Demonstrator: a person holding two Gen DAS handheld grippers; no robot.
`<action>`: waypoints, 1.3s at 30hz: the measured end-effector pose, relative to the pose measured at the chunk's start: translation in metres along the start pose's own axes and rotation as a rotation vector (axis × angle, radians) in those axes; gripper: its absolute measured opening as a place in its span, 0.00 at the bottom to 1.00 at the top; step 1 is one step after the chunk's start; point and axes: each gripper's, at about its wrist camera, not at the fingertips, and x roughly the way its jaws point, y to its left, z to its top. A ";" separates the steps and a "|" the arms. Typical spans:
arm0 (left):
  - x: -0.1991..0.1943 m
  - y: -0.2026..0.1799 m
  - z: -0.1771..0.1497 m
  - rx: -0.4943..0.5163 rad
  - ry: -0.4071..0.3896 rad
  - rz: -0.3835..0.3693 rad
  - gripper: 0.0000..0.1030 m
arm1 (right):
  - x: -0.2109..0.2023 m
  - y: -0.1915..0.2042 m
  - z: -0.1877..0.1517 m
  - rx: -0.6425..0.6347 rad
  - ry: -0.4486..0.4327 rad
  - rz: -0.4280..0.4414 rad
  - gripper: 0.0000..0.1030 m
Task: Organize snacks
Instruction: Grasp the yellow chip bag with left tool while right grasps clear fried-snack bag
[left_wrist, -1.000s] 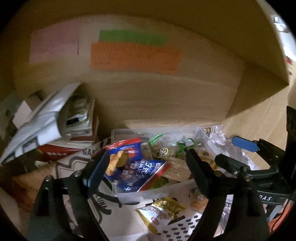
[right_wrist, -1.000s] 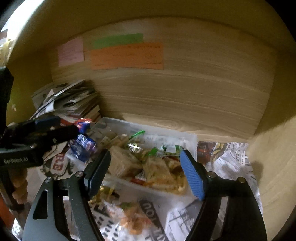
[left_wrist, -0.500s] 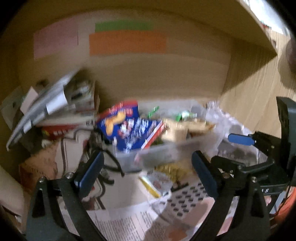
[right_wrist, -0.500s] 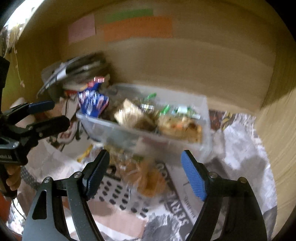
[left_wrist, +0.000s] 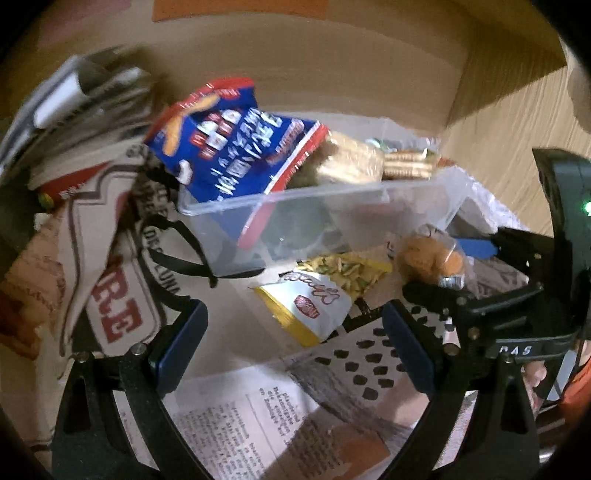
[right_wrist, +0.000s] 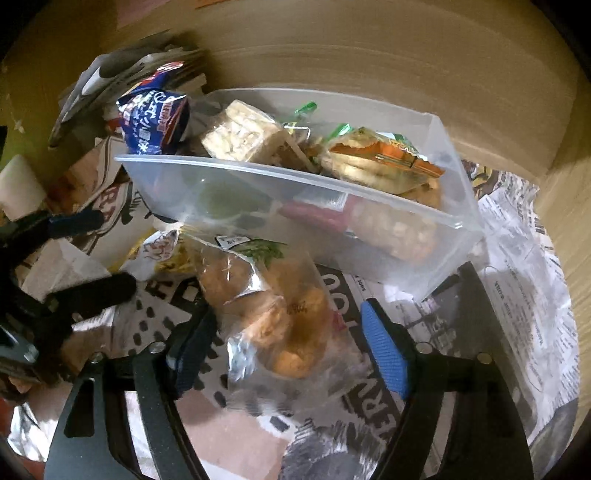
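Note:
A clear plastic bin (left_wrist: 317, 206) (right_wrist: 280, 206) holds several snack packs, with a blue and red chip bag (left_wrist: 236, 147) (right_wrist: 155, 122) sticking out at its left end. A yellow and white snack pouch (left_wrist: 325, 291) lies on the newspaper in front of the bin. My left gripper (left_wrist: 291, 347) is open and empty just short of that pouch. A clear bag of orange snacks (right_wrist: 269, 306) (left_wrist: 432, 258) lies in front of the bin between the open jaws of my right gripper (right_wrist: 291, 347), which also shows in the left wrist view (left_wrist: 443, 266).
Newspaper sheets (right_wrist: 524, 280) cover the wooden shelf floor. A stack of papers and books (left_wrist: 85, 103) stands at the back left. A wooden back wall (right_wrist: 369, 48) rises behind the bin, and a side wall (left_wrist: 495, 122) closes the right.
Both grippers have dropped lower and closer to the packs lying in front of the bin. The right gripper's jaws now straddle the clear bag of orange snacks.

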 end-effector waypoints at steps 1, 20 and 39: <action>0.004 -0.002 0.001 0.007 0.008 -0.003 0.94 | 0.000 0.000 0.000 -0.002 0.002 0.007 0.61; 0.070 -0.034 0.026 0.033 0.092 0.011 0.86 | -0.030 -0.021 -0.009 0.041 -0.073 0.006 0.47; 0.019 -0.030 0.014 -0.012 -0.005 -0.020 0.23 | -0.056 -0.012 -0.012 0.039 -0.162 0.007 0.47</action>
